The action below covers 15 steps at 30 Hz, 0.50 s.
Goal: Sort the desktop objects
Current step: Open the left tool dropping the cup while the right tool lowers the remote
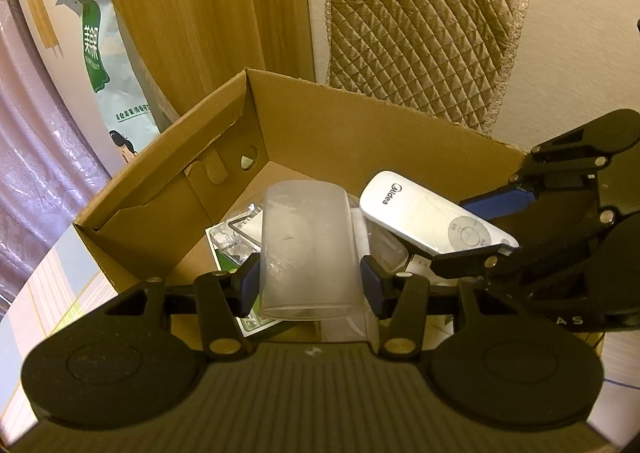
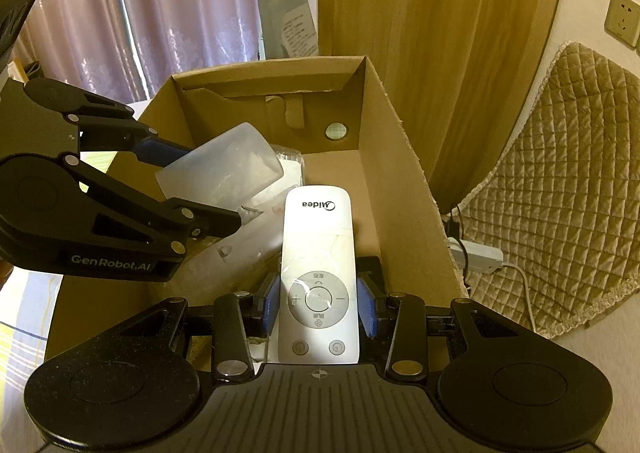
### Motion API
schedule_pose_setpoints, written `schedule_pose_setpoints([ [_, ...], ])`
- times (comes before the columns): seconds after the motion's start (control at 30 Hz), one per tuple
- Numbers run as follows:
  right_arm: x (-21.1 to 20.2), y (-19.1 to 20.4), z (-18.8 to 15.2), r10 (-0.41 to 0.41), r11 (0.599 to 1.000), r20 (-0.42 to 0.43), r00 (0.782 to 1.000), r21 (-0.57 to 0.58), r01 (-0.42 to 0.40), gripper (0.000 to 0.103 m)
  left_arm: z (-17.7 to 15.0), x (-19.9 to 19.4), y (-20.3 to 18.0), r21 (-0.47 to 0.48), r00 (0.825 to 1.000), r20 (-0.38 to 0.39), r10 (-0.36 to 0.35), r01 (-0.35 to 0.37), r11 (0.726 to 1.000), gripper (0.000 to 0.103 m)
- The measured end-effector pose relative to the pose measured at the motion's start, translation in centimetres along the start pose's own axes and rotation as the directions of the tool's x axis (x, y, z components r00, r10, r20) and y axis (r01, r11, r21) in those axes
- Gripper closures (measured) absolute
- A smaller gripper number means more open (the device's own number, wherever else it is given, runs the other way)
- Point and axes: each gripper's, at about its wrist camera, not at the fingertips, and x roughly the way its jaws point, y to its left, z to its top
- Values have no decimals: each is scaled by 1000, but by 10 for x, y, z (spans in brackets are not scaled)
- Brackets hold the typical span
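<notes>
The left hand-held gripper [image 1: 310, 287] pinches a light, crushable frosted plastic cup [image 1: 310, 249] near its rim, while at its two o'clock the right hand-held gripper [image 2: 319, 303] clamps a rigid, slick white remote control [image 2: 319, 273] across its button end, over the open cardboard box [image 2: 400, 181].

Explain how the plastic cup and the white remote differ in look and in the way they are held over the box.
The plastic cup is cloudy, see-through and round; the white remote is opaque, flat and long, with buttons and a Midea logo. The left claw squeezes the cup near its open rim; the right claw clamps the remote at its round button pad. Both are held over the cardboard box.
</notes>
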Motion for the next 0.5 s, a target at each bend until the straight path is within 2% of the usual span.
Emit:
schedule_pose_setpoints([
  [0.5, -1, 1, 2, 0, 1000, 4, 1000, 2, 0, 64, -2, -10, 7, -13, 999, 25, 27, -27, 1000, 53],
])
